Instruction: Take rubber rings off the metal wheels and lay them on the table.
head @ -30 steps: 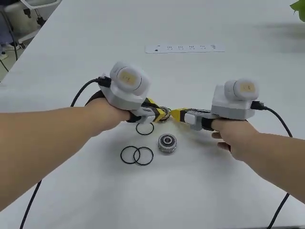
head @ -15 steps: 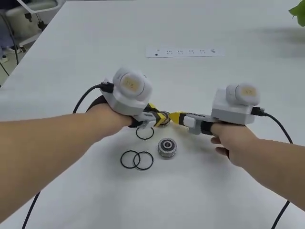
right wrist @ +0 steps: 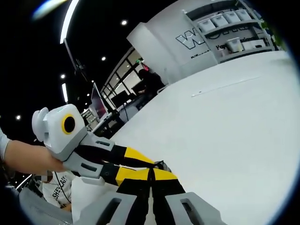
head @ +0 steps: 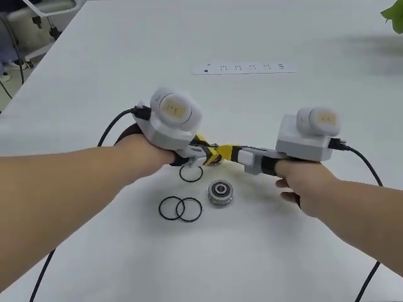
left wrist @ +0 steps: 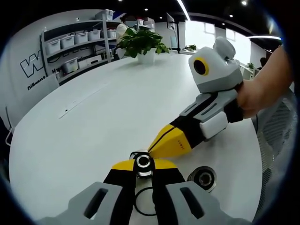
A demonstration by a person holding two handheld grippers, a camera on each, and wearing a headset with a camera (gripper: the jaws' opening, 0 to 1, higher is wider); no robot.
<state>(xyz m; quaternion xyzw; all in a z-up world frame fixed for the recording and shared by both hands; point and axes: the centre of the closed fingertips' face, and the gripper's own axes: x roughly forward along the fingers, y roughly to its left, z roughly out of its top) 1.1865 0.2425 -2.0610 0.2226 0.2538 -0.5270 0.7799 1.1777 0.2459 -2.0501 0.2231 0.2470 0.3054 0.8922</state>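
Left gripper view: shelves [left wrist: 75, 44] behind white table [left wrist: 93, 122]; left gripper [left wrist: 143, 165] grips metal wheel [left wrist: 143, 161], right gripper [left wrist: 152, 150] jaws closed.

Brightness: your head view is bright and even; the white table [head: 302, 38] washes out pale.
Source: ceiling spots [right wrist: 123, 22] and a strip light [right wrist: 69, 21] over you; the strip flares.
Shadows: faint and soft-edged on the table.
Distortion: both your gripper views bend strongly toward their edges.
Focus: the far shelves [left wrist: 75, 42] look soft.
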